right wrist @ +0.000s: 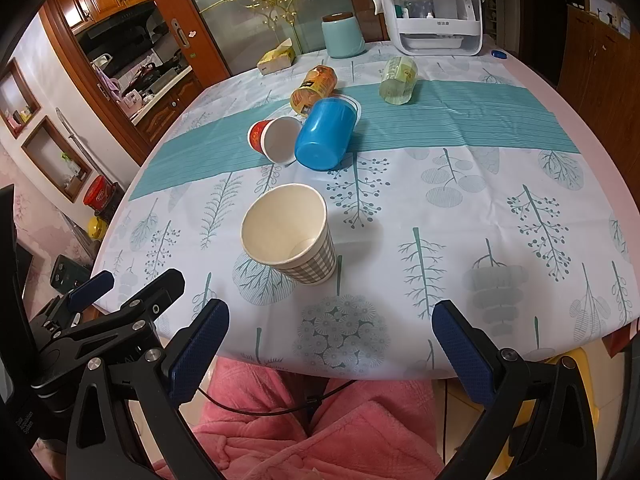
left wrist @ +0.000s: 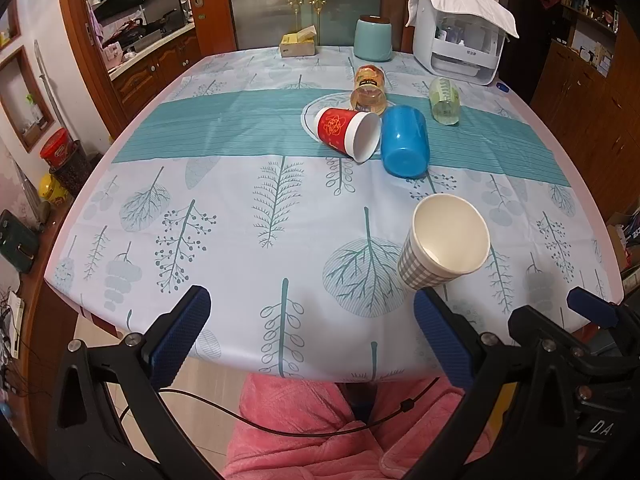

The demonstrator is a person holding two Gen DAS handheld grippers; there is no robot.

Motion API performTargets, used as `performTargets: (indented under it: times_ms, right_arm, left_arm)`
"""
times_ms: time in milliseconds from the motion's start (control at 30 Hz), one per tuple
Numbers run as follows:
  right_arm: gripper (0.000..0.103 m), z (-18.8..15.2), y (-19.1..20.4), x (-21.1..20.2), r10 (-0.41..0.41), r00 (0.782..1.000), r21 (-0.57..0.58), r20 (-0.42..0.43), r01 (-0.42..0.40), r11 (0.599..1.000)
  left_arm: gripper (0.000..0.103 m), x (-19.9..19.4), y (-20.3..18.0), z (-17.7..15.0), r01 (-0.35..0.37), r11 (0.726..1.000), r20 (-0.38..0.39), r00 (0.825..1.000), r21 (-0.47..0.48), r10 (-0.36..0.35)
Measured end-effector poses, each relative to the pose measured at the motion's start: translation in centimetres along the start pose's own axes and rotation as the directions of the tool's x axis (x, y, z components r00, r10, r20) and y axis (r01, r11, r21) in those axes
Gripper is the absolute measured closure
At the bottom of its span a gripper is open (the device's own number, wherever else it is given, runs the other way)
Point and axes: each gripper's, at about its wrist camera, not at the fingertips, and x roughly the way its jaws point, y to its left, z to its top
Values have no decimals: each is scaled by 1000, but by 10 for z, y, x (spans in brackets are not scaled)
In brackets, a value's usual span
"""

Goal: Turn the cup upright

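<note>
While both hand-held grippers hang wide apart and empty off the near counter (left wrist: pixel 248 92) edge, the checked paper cup (left wrist: pixel 442 246) stands upright and hollow just ahead of the left hand-held gripper (left wrist: pixel 312 332), ahead-left of the right hand-held gripper (right wrist: pixel 330 344). Farther ahead lie four tipped containers: an empty red paper cup (left wrist: pixel 348 132) touching a blue plastic cup (left wrist: pixel 404 146), an amber jar (left wrist: pixel 370 90), a green jar (left wrist: pixel 444 100).

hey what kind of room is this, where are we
Most likely a home dining room. A dining table wears a leaf-print tablecloth, a doorway opens onto a kitchen counter, and a white countertop appliance sits under a cloth.
</note>
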Motion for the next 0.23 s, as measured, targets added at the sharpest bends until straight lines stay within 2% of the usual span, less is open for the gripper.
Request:
performTargets:
  times_ms: [233]
  right_arm:
    - [0, 0, -1, 6, 9, 1000, 5, -11, -9, 1000]
  left_arm:
    - [3, 6, 2, -1, 7, 1000, -9, 1000, -6, -7]
